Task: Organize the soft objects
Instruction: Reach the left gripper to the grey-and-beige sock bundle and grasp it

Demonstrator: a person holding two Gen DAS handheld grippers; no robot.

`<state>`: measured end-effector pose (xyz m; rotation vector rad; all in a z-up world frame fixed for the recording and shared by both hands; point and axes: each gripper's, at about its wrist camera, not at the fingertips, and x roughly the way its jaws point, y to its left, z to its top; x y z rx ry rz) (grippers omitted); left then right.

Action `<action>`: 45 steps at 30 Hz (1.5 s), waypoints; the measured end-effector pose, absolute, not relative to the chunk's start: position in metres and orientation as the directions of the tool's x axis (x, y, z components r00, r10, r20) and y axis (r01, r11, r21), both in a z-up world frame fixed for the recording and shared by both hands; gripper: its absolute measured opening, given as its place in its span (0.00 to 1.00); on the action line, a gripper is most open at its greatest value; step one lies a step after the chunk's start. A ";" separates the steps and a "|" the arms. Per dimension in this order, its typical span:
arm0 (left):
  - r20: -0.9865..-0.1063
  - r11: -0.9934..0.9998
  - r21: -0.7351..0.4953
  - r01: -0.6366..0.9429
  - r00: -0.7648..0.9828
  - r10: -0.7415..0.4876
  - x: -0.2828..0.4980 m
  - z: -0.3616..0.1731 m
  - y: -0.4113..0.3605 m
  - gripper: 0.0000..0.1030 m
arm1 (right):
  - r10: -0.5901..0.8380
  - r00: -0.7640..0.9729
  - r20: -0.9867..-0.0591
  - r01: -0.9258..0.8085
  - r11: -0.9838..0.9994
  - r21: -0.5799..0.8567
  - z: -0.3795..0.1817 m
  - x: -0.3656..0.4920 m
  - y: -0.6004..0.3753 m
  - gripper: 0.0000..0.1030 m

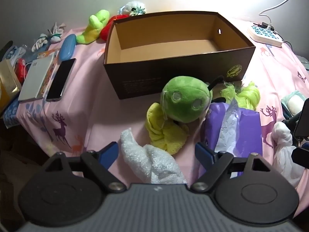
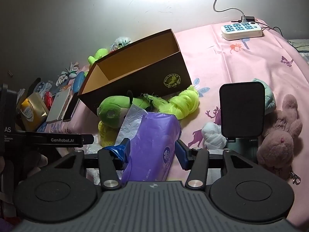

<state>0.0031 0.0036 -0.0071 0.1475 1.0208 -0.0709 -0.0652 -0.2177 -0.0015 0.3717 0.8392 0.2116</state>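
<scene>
Left wrist view: left tongs spread wide around the white towel, unpinched; the empty brown box waits beyond. Right wrist view: right tongs straddle the purple tissue pack, whether gripping I cannot tell — squeeze mid-body, lift clear.

Right gripper straddling a purple tissue pack, fingers spread at either side of it. Beyond, green plush and neon yellow-green cloth against an open brown box on pink sheet. Pink plush bunny far right.
</scene>
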 end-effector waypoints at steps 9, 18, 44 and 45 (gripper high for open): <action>-0.859 0.990 0.107 0.096 0.510 0.044 0.001 -0.009 0.020 0.84 | 0.378 0.613 -0.693 -0.087 0.905 0.417 -0.007 -0.055 -0.200 0.33; -0.871 0.989 0.126 0.080 0.487 0.071 -0.004 -0.014 0.030 0.85 | 0.428 0.588 -0.686 -0.134 0.888 0.439 -0.010 -0.050 -0.188 0.34; -0.862 0.833 -0.308 0.460 0.235 -0.448 -0.069 -0.049 0.011 0.90 | 0.461 0.439 -0.772 -0.165 0.885 0.435 -0.032 -0.062 -0.203 0.34; -0.861 0.829 -0.324 0.456 0.222 -0.458 -0.070 -0.052 0.009 0.90 | 0.456 0.438 -0.775 -0.161 0.888 0.431 -0.032 -0.063 -0.204 0.34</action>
